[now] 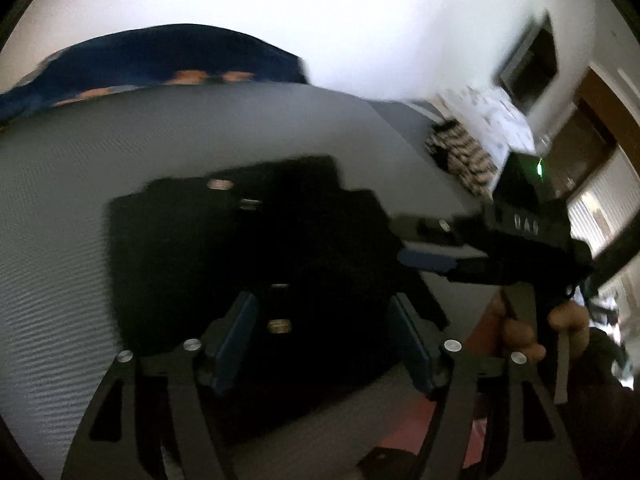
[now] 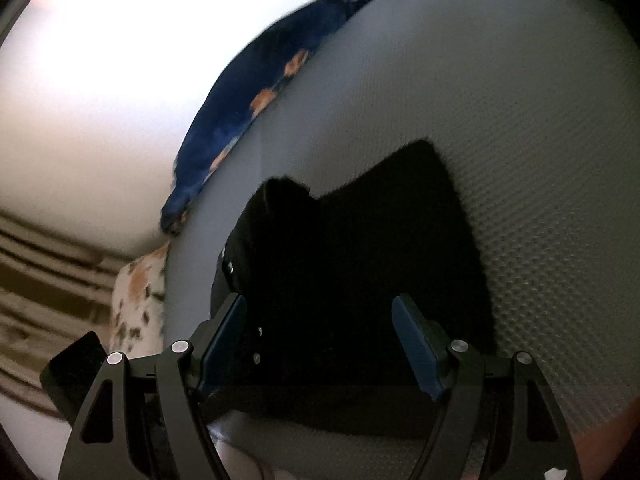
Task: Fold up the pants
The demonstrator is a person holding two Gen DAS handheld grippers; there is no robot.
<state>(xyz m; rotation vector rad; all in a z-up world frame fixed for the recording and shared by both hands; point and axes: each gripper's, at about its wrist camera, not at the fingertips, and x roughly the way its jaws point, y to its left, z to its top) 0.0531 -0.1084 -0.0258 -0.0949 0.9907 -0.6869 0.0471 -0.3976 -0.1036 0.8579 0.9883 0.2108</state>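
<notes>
Black pants [image 1: 224,248] lie folded into a compact rectangle on a grey textured bed surface [image 1: 80,184]. My left gripper [image 1: 326,320] is open just above the near part of the pants, with nothing between its blue-padded fingers. My right gripper [image 1: 420,246] shows in the left wrist view at the pants' right edge, held by a hand. In the right wrist view the pants [image 2: 368,240] fill the middle and my right gripper [image 2: 320,320] is open over them, empty. Small metal buttons show on the fabric.
A dark blue patterned pillow [image 1: 160,60] lies at the bed's far edge against a white wall; it also shows in the right wrist view [image 2: 256,92]. A striped cloth [image 1: 460,152] and a white patterned sheet [image 1: 492,116] lie at the far right. Window blinds [image 1: 600,208] are beyond.
</notes>
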